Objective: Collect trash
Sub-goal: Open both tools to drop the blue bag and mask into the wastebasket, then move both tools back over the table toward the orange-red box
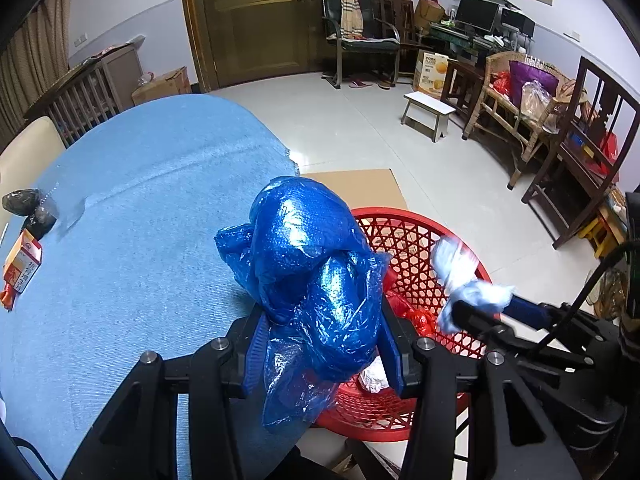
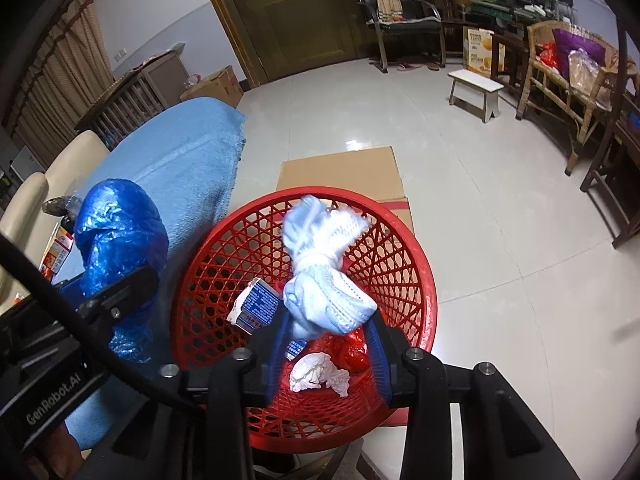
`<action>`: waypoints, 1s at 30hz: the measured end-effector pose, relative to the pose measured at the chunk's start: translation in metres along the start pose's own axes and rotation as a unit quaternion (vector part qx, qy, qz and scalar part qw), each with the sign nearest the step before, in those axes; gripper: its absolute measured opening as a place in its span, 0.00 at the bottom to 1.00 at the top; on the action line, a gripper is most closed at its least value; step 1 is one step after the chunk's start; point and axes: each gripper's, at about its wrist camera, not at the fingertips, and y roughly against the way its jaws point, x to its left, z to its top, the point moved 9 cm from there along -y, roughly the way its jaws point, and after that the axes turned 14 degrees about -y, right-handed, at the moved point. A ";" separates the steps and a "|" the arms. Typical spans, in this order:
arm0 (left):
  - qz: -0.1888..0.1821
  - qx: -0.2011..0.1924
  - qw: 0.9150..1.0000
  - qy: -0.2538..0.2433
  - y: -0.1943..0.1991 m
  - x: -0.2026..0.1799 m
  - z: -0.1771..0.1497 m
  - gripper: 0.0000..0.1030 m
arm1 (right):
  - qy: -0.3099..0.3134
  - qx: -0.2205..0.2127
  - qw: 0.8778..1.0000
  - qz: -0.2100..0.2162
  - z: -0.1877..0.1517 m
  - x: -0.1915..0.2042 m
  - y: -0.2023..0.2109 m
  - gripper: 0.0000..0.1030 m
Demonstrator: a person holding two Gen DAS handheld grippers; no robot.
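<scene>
A crumpled blue plastic bag (image 1: 308, 280) is being gripped between the closed fingers of the left gripper (image 1: 320, 344), at six o'clock in the left wrist view, over the edge of the blue-clothed table (image 1: 140, 200). In the right wrist view, a knotted pale-blue-and-white cloth bundle (image 2: 326, 276) is being let go by the right gripper (image 2: 328, 336): the jaws are standing apart at six o'clock, the bundle blurred and only loosely between them, directly above the red mesh basket (image 2: 416, 280). A white tissue wad (image 2: 318, 372), a small printed carton (image 2: 256, 306) and a red wrapper (image 2: 352, 350) are already lying inside. Toward nine o'clock on the table, a small orange box (image 1: 22, 264) and dark wrapped items (image 1: 28, 208) are waiting to be collected. The bag is best carried toward three o'clock until fully over the basket before being released, so that nothing is snagged on the rim.
</scene>
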 end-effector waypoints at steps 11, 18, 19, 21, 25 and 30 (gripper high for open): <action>-0.013 0.011 1.000 -0.013 -0.013 -0.014 0.000 0.49 | -0.039 -0.043 0.998 0.013 0.021 -0.012 0.014 0.69; -0.045 0.027 0.998 -0.024 -0.025 -0.029 0.000 0.63 | -0.072 -0.071 0.995 0.011 0.039 -0.033 0.026 0.69; -0.051 0.030 0.998 -0.025 -0.027 -0.032 0.000 0.68 | -0.075 -0.073 0.994 0.011 0.041 -0.035 0.027 0.69; -0.056 0.035 0.997 -0.027 -0.029 -0.034 0.000 0.69 | -0.077 -0.073 0.994 0.011 0.043 -0.037 0.028 0.69; -0.064 0.024 0.997 -0.025 -0.019 -0.030 -0.001 0.69 | -0.076 -0.075 0.994 0.013 0.044 -0.037 0.030 0.69; -0.056 0.005 0.998 0.009 -0.003 -0.003 -0.005 0.70 | -0.065 -0.075 0.995 0.017 0.041 -0.026 0.029 0.69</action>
